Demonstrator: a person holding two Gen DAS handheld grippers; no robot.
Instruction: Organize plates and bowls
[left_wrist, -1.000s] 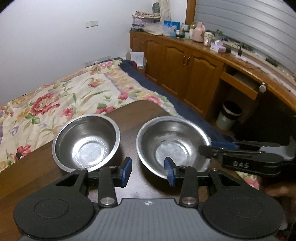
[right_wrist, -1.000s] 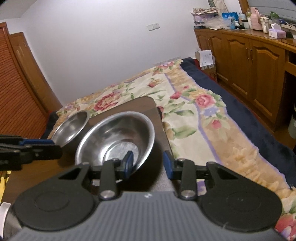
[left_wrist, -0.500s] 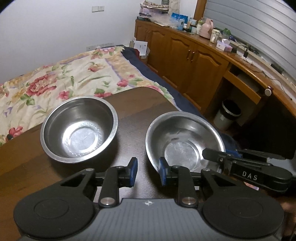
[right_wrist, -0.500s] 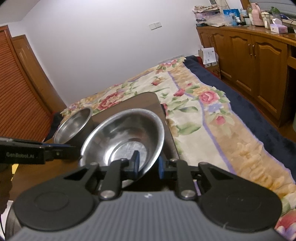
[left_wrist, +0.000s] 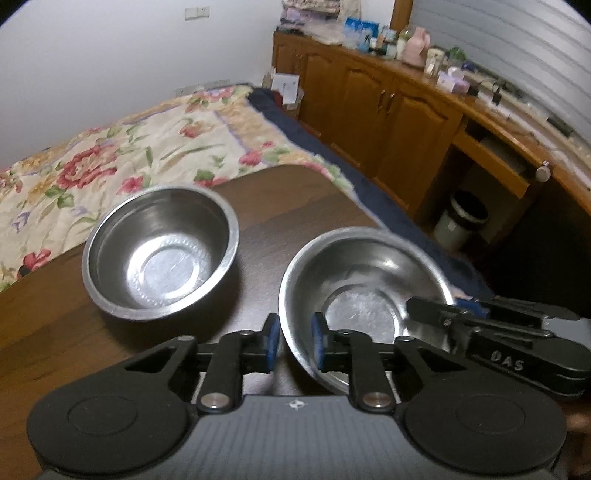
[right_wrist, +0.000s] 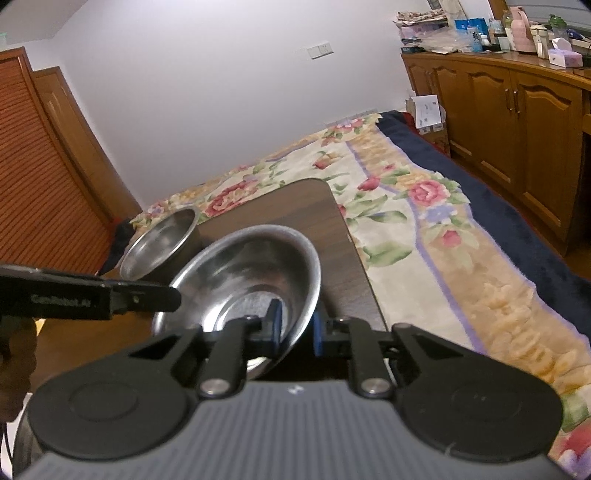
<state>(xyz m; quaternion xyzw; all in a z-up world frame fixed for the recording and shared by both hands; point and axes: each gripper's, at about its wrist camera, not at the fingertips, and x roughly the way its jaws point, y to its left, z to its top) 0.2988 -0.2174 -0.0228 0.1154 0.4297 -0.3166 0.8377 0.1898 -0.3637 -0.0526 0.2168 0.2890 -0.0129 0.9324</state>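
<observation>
**Both grippers pinch the rim of the same steel bowl**

On the dark brown wooden table (left_wrist: 295, 206) there are two round stainless steel bowls. The deeper steel bowl with straight walls (left_wrist: 160, 253) stands upright on the table, toward the left side in the left wrist view, and nothing touches it. The wider, shallower steel bowl (left_wrist: 364, 295) is to its right, apart from it, near the table edge that faces the bed.

The left gripper (left_wrist: 293, 341) has its two blue-padded fingers close together on the near left rim of the shallow bowl: one pad is outside the wall and the other is inside, so the rim is clamped between them. The right gripper (right_wrist: 295, 326) does the same from the opposite side; in the right wrist view one blue pad sits inside the bowl and the other outside, with the wall between them. The shallow bowl looks tilted in both views, but I cannot tell if its base touches the table.

Behind the table lies a bed with a flowered quilt (right_wrist: 424, 206) and a dark blue blanket (right_wrist: 461, 166). A row of brown wooden cabinets (left_wrist: 388, 110) stands along the wall, and a small waste bin (left_wrist: 461, 219) is on the floor beside them
</observation>
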